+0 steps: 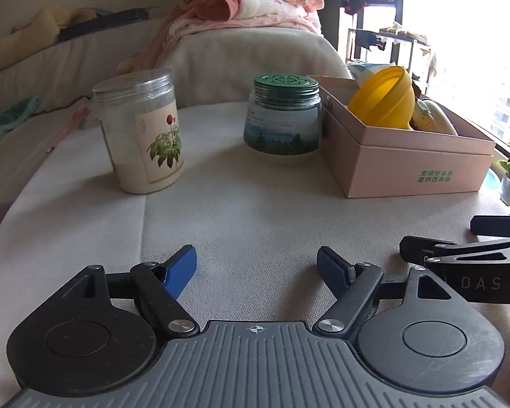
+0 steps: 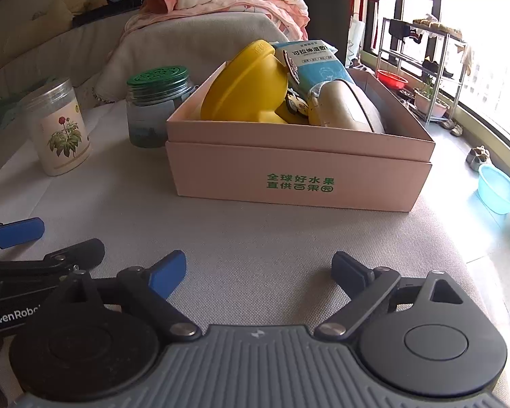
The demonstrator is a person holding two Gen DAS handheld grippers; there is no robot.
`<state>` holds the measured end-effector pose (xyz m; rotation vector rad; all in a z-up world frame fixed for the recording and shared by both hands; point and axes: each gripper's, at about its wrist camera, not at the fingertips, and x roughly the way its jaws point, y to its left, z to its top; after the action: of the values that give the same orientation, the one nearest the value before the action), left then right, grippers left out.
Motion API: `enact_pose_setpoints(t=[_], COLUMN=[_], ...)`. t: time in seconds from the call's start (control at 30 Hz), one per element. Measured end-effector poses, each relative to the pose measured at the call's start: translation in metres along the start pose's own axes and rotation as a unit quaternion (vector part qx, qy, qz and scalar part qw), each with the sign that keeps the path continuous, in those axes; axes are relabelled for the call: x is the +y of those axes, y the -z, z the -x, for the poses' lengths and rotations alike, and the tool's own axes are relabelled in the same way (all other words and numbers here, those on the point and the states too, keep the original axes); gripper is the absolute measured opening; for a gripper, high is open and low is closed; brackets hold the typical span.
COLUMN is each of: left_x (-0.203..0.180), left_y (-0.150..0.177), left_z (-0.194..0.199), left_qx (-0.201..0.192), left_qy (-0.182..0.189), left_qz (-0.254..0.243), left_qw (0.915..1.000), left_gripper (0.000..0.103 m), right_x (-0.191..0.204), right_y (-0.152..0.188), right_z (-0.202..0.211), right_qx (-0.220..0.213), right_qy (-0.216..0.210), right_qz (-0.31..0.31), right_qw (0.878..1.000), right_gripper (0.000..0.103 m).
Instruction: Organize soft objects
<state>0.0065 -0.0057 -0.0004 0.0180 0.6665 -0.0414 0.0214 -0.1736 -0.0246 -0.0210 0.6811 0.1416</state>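
A: Left wrist view: the left gripper (image 1: pixel 256 268) rests spread and empty; the right gripper (image 2: pixel 258 273) likewise.

B: Soft things already fill the pink box (image 2: pixel 299 170), far right. Probably between steps; next needs choosing another soft item, not the jars (image 1: pixel 139 129).

A matt pink cardboard box (image 2: pixel 299 173) sits on coarse woven beige cloth covering the surface (image 1: pixel 255 210), beside a clear plastic jar (image 1: pixel 139 129) with paper label and a glossy green-lidded glass jar (image 1: pixel 284 119).
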Motion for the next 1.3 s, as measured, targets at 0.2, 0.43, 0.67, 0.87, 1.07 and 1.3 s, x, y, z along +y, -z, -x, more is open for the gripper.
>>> enact_pose_setpoints(t=[0.2,0.43,0.67,0.87,1.07,1.3], left_x=[0.0002,-0.0006,-0.0006,-0.0005,-0.0006,-0.0005], left_y=[0.0001,0.0004,0.0004,0.0003,0.0004,0.0005], left_z=[-0.0005,-0.0007,-0.0007,-0.0007,-0.0005,-0.0003], left_qx=[0.0,0.0,0.0,0.0,0.0,0.0], left_qy=[0.002,0.0,0.0,0.0,0.0,0.001], left_qz=[0.001,-0.001,-0.001,-0.001,-0.001,-0.001], left_qw=[1.0,1.0,1.0,1.0,1.0,1.0], left_gripper=[0.083,0.084,0.084,0.084,0.084,0.084], right_x=[-0.0023,-0.0021,-0.002,-0.0018,-0.0017,-0.0017], right_y=[0.0062,0.0067,0.0067,0.0068,0.0069,0.0068], right_z=[0.0022,0.0021,0.002,0.0021,0.002,0.002], right_qx=[-0.023,-0.023,-0.023,-0.023,-0.023,-0.023], right_qy=[0.007,0.006,0.007,0.007,0.007,0.007], right_qz=[-0.006,-0.006,-0.006,-0.006,-0.006,-0.006], right_qw=[1.0,1.0,1.0,1.0,1.0,1.0], right_gripper=[0.094,0.095,0.095,0.095,0.095,0.095])
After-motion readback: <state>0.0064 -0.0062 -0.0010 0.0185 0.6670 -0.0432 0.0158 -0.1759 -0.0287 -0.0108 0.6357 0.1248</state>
